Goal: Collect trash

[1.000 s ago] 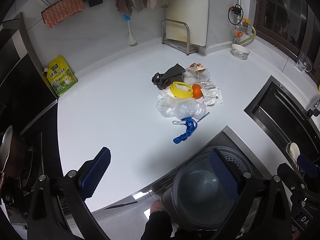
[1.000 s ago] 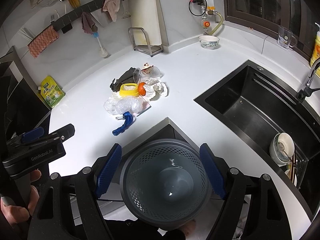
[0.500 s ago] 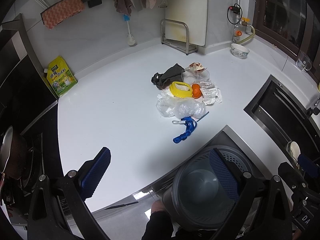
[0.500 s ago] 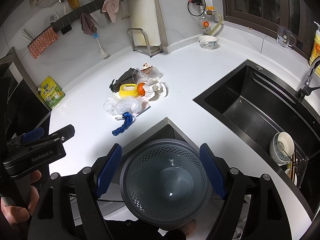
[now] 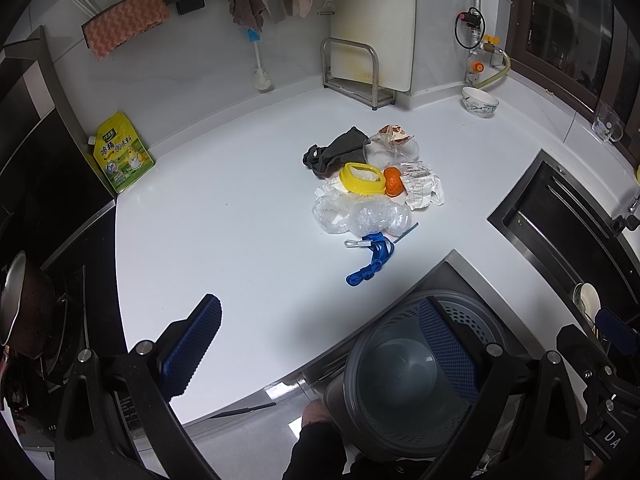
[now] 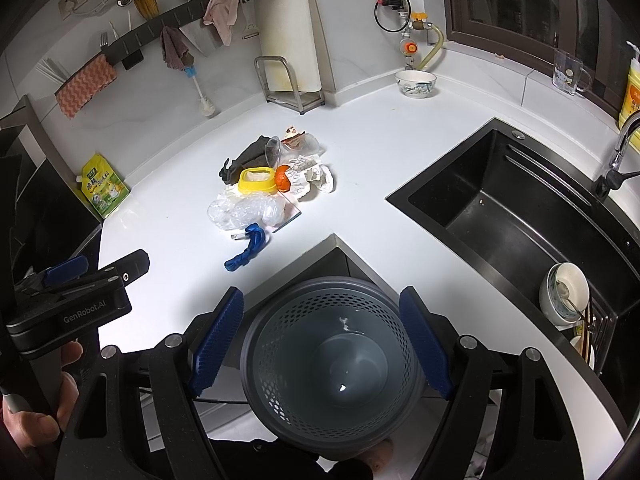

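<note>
A heap of trash lies mid-counter: a dark rag [image 5: 336, 152], a yellow ring-shaped lid [image 5: 360, 178], an orange peel [image 5: 393, 182], crumpled paper [image 5: 422, 190], clear plastic film [image 5: 360, 216] and a blue strap [image 5: 370, 262]. The same heap shows in the right wrist view, with the yellow lid [image 6: 258, 180] and blue strap [image 6: 248, 248]. A grey perforated bin [image 6: 328, 364] stands on the floor below the counter corner. My left gripper [image 5: 320, 348] is open over the counter's front edge. My right gripper [image 6: 320, 336] is open above the bin, holding nothing.
A black sink [image 6: 512, 208] is set in the counter at right, with bowls in a rack [image 6: 564, 292]. A yellow-green pouch [image 5: 122, 152], a bowl [image 5: 480, 102] and a metal stand [image 5: 352, 72] line the back wall. A stove with a pan [image 5: 24, 308] is at left.
</note>
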{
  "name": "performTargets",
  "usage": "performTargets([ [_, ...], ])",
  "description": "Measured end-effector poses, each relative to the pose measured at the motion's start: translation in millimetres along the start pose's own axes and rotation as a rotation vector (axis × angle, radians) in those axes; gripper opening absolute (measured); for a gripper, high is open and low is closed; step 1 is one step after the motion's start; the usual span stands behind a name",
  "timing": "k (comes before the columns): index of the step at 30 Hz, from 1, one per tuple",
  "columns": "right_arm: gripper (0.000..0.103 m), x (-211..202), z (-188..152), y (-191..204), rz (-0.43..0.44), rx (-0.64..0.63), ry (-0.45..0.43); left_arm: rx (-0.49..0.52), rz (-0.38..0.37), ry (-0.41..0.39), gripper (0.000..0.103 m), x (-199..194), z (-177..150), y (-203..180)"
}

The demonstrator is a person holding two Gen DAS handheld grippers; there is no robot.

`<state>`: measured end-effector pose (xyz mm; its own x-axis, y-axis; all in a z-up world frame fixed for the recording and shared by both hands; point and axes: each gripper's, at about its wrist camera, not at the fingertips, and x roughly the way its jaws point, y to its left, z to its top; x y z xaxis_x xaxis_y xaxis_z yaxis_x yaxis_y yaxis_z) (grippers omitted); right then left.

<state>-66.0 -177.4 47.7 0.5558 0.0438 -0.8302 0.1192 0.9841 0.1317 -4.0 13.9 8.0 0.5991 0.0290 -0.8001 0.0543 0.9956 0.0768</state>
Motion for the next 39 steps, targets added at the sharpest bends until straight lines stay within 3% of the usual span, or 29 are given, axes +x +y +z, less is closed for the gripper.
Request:
performTargets([
  [22,0.076,1.1,-5.8,2.3,0.008,0.000,0.014,0.002,0.005,0.016,0.097,3.6,-3.1,0.6],
  [33,0.076,39.6,-5.1,6.9,0.024,-0.025,0.074,-0.047,0.041,0.061,0.097,36.9,-4.4,30.9],
  [39,0.076,69.9,10.6,11.8,0.016,-0.038,0.090,-0.044,0.021,0.088,0.097,67.7,-3.8,32.9],
])
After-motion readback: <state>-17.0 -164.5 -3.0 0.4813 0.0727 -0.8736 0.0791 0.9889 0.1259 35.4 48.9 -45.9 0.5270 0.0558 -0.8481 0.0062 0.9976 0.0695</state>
